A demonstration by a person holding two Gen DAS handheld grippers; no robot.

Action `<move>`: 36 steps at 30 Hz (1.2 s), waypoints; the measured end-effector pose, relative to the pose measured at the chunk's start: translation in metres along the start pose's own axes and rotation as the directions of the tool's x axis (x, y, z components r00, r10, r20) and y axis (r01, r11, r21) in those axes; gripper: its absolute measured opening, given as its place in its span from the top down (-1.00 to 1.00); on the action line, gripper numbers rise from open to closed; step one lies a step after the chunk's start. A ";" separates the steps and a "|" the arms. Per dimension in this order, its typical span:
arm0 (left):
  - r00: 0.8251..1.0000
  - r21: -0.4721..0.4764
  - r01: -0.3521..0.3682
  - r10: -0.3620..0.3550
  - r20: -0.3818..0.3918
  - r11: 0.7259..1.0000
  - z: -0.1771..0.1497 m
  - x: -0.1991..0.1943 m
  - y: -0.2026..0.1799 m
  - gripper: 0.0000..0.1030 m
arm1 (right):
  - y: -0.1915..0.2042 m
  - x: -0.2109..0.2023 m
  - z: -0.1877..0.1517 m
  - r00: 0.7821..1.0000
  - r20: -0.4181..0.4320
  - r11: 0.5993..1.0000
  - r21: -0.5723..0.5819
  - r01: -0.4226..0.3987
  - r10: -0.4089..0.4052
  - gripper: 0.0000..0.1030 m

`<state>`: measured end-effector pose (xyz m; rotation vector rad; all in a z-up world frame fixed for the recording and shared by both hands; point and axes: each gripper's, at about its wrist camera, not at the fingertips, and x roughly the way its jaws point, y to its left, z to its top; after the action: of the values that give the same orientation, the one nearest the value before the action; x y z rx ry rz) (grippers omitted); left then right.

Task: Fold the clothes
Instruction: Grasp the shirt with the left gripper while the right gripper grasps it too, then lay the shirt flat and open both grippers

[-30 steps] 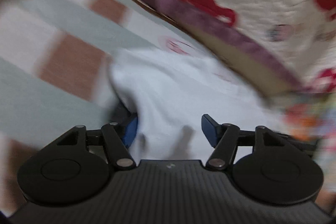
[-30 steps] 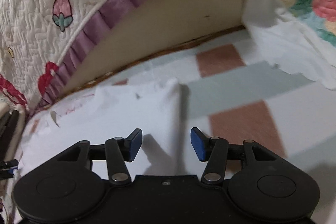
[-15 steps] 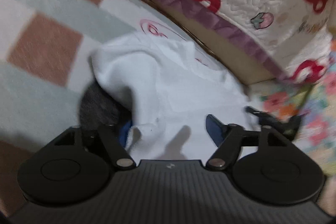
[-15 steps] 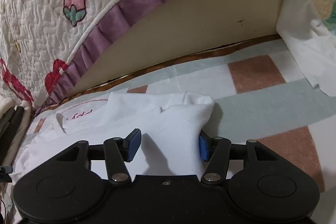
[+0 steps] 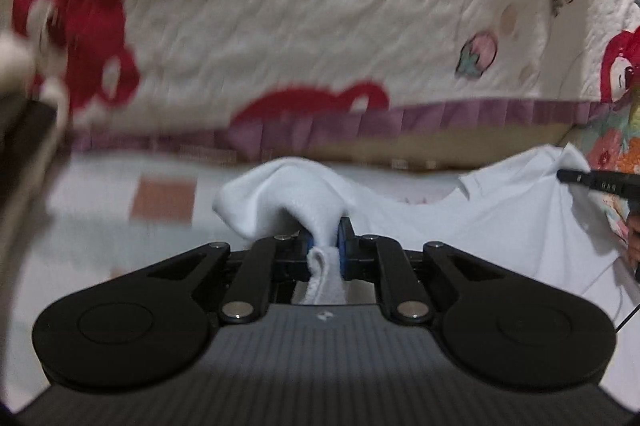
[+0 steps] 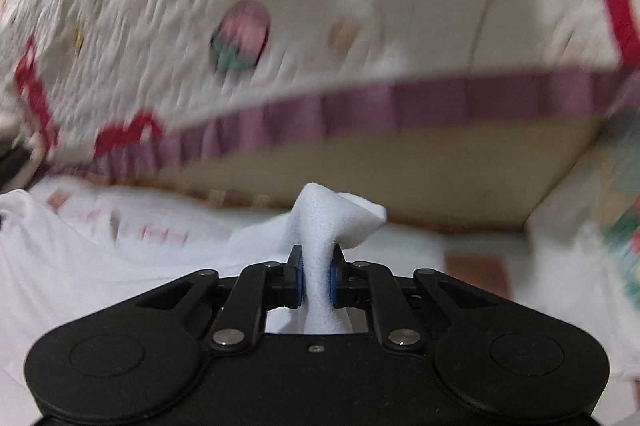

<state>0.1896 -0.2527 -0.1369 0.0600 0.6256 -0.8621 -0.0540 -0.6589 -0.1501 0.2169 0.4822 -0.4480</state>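
Both tools are clamped on bunched corners of the soft white garment [image 5: 500,210]: left tool [image 5: 325,239], right tool [image 6: 316,276]. It sags limp over the checked blanket [image 5: 162,202]; being light and floppy, edge grips suit it best.

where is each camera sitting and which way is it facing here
Left wrist: sits behind the left tool, facing a quilted cream bedcover with red prints; the tool is shut on a white fleecy garment; a bit of the person's hand shows at the right edge.
Right wrist: sits behind the right tool, facing the same bedcover; shut on the garment.
Shared: the garment, bedcover and its purple frill.
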 end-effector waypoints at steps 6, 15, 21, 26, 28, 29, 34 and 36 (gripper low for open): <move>0.979 0.098 -0.160 0.171 -0.114 0.982 -0.010 0.065 -0.001 0.47 | -0.009 0.015 -0.001 0.986 -0.041 0.986 -0.017 0.163 -0.163 0.22; 0.944 -0.177 -0.057 -0.005 -0.331 0.983 -0.073 -0.008 0.014 -0.02 | -0.035 -0.045 -0.057 0.970 -0.203 0.969 0.182 0.169 -0.131 0.03; 0.876 -0.129 -0.098 0.024 -0.482 0.987 -0.118 -0.060 -0.018 -0.05 | -0.033 -0.133 -0.116 0.958 -0.284 0.932 0.335 0.136 -0.037 -0.05; 0.834 -0.080 -0.116 0.054 -0.549 0.990 -0.144 -0.090 -0.036 -0.11 | -0.031 -0.206 -0.164 0.942 -0.334 0.889 0.442 0.116 0.043 -0.08; 0.822 -0.084 -0.109 0.042 -0.568 0.990 -0.151 -0.100 -0.041 -0.14 | -0.026 -0.234 -0.176 0.940 -0.338 0.902 0.420 0.104 0.049 -0.15; 0.816 -0.098 -0.102 0.027 -0.577 0.990 -0.154 -0.105 -0.042 -0.15 | -0.024 -0.248 -0.181 0.939 -0.341 0.913 0.395 0.102 0.043 -0.15; 0.807 -0.286 -0.135 -0.062 -0.588 0.949 -0.174 -0.133 -0.031 -0.18 | -0.029 -0.313 -0.210 0.947 -0.322 0.933 0.344 0.106 0.012 -0.16; 0.814 -0.298 -0.142 -0.060 -0.578 0.944 -0.177 -0.144 -0.034 -0.18 | -0.039 -0.332 -0.224 0.953 -0.300 0.908 0.405 0.104 0.025 -0.16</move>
<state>0.0087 -0.1231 -0.1977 0.0340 1.3410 -0.6789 -0.4237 -0.5045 -0.1850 0.6994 0.6871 -0.5597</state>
